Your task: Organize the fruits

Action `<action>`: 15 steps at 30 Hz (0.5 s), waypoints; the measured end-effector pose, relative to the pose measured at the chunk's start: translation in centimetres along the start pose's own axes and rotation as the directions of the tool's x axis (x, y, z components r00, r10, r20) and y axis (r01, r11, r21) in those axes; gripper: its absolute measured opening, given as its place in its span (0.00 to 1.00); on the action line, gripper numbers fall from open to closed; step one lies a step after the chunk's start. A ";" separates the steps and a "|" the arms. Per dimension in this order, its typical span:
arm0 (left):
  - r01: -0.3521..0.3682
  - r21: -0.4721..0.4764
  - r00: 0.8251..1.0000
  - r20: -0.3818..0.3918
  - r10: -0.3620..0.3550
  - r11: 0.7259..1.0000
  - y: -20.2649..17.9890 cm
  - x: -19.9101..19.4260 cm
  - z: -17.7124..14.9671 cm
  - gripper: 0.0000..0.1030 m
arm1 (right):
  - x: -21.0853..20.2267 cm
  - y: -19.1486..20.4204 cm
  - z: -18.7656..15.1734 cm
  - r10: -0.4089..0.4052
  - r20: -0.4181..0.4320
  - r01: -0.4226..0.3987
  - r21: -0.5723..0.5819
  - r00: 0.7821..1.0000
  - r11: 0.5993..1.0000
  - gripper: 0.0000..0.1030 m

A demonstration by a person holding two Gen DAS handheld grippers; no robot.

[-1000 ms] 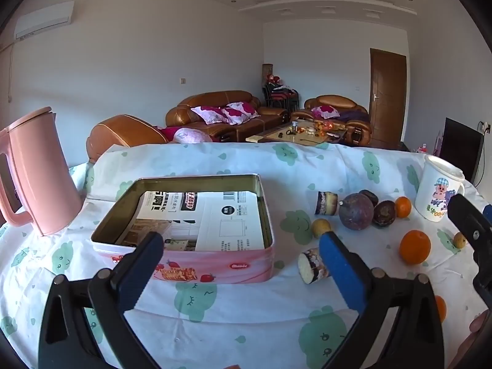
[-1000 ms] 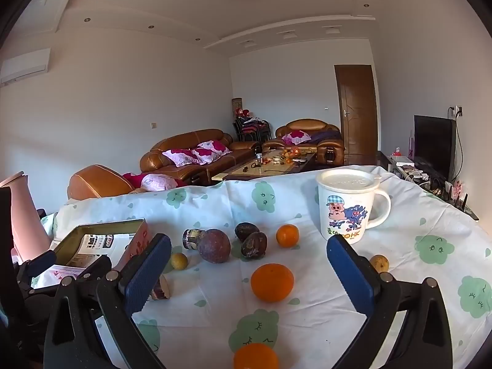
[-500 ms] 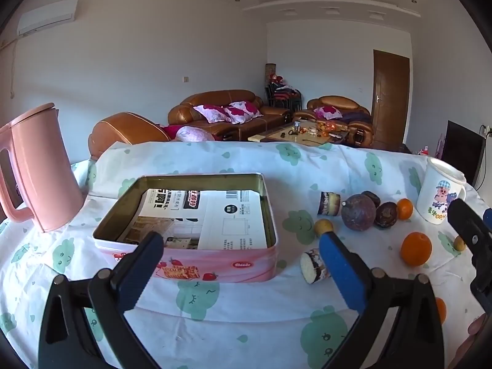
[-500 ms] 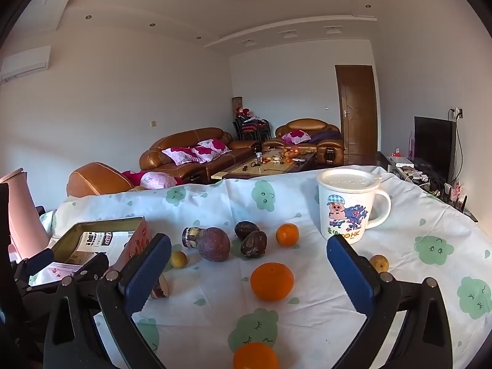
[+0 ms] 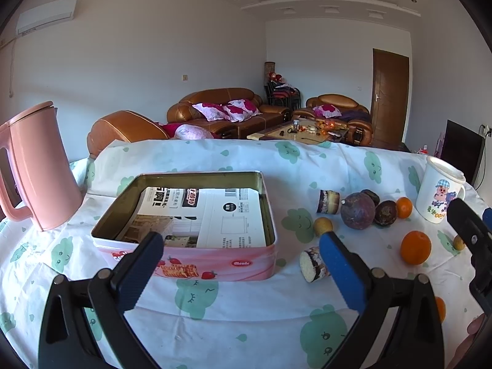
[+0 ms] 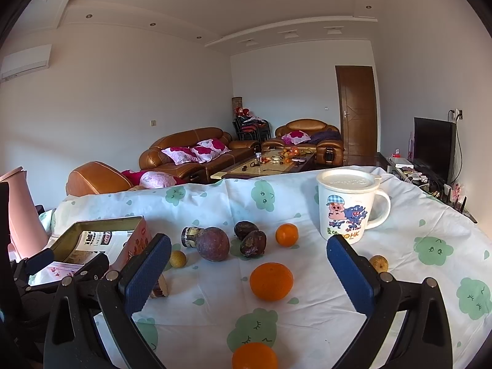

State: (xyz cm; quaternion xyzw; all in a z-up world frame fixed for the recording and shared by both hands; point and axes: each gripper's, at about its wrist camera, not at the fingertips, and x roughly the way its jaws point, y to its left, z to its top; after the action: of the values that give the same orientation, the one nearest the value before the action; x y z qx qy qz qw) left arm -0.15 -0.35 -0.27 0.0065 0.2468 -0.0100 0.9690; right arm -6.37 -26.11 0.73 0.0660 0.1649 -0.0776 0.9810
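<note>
An open pink tin box (image 5: 190,264) lined with printed paper sits on the table; it also shows in the right wrist view (image 6: 135,236). Right of it lie several fruits: a large purple passion fruit (image 6: 212,243), two dark wrinkled ones (image 6: 252,243), a big orange (image 6: 271,281), a small orange (image 6: 286,235), another orange (image 6: 254,356) at the near edge, and small yellow fruits (image 6: 177,259). My left gripper (image 5: 241,261) is open and empty in front of the box. My right gripper (image 6: 249,264) is open and empty above the big orange.
A pink kettle (image 5: 33,166) stands at the far left. A white cartoon mug (image 6: 347,206) with a lid stands at the back right. Two small cut cake-like rolls (image 5: 313,269) lie by the box. The table has a white cloth (image 5: 215,316) with green prints.
Both grippers have drawn slightly back and up; the view of the table shifted a little. Both stay open and empty. No fruit has moved.
</note>
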 end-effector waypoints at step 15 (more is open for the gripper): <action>0.000 -0.005 1.000 -0.007 0.000 1.000 0.1 0.1 -0.1 1.00 | -0.2 0.1 0.2 0.001 0.008 -0.001 -0.004 1.000 1.000 0.99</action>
State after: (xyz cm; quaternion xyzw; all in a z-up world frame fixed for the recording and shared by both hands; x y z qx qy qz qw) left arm -0.12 -0.25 -0.38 0.0039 0.2501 -0.0093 0.9682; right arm -6.49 -25.98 0.98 0.0639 0.1612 -0.0769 0.9818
